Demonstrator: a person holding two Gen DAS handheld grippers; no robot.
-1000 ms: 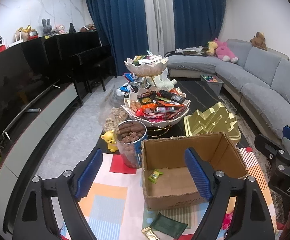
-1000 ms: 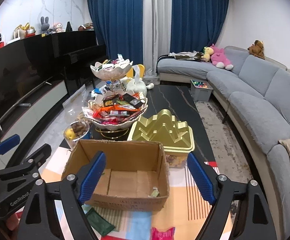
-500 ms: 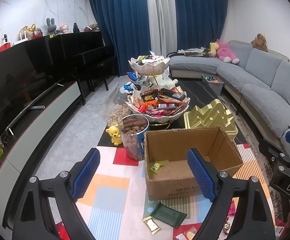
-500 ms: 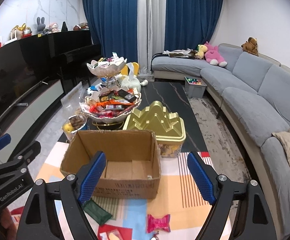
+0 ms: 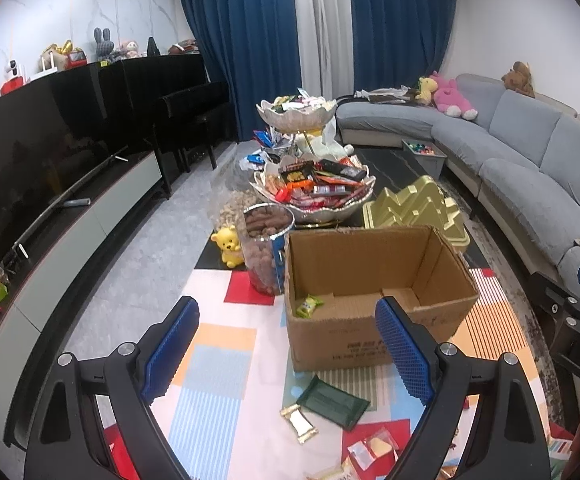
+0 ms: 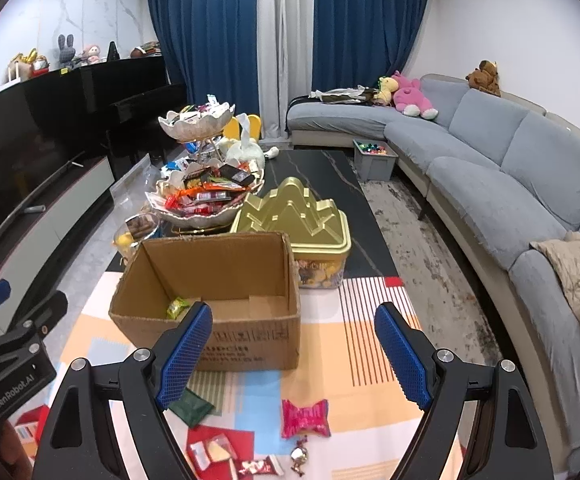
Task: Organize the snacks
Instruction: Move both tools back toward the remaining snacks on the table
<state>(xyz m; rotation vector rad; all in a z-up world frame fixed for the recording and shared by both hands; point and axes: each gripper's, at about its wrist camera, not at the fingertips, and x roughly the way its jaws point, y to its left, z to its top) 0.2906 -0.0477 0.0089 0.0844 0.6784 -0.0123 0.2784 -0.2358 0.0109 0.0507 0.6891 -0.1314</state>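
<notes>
An open cardboard box [image 5: 370, 344] [image 6: 249, 340] stands on a colourful mat [image 5: 217, 360], with one green snack packet [image 5: 309, 306] [image 6: 177, 307] inside. Loose snacks lie on the mat in front of it: a dark green packet [image 5: 332, 402] [image 6: 189, 404], a gold wrapper [image 5: 298, 422], a pink packet [image 6: 305, 418] and a clear packet with a yellow piece [image 5: 374, 446] [image 6: 213, 450]. My left gripper [image 5: 285, 344] hangs open above these, holding nothing. My right gripper [image 6: 294, 332] is open and empty too, on the box's right.
Behind the box are a tiered bowl stand heaped with snacks [image 5: 314, 196], a jar of brown snacks [image 5: 265, 252], a yellow bear figure [image 5: 229, 246] and a gold tin [image 6: 294, 216]. A grey sofa [image 6: 530, 184] runs along the right, a TV console [image 5: 69, 232] along the left.
Both grippers have drawn back from the box, which now looks smaller and farther away. More of the mat and the loose snacks on it have come into view. The left jaws stand slightly wider.
</notes>
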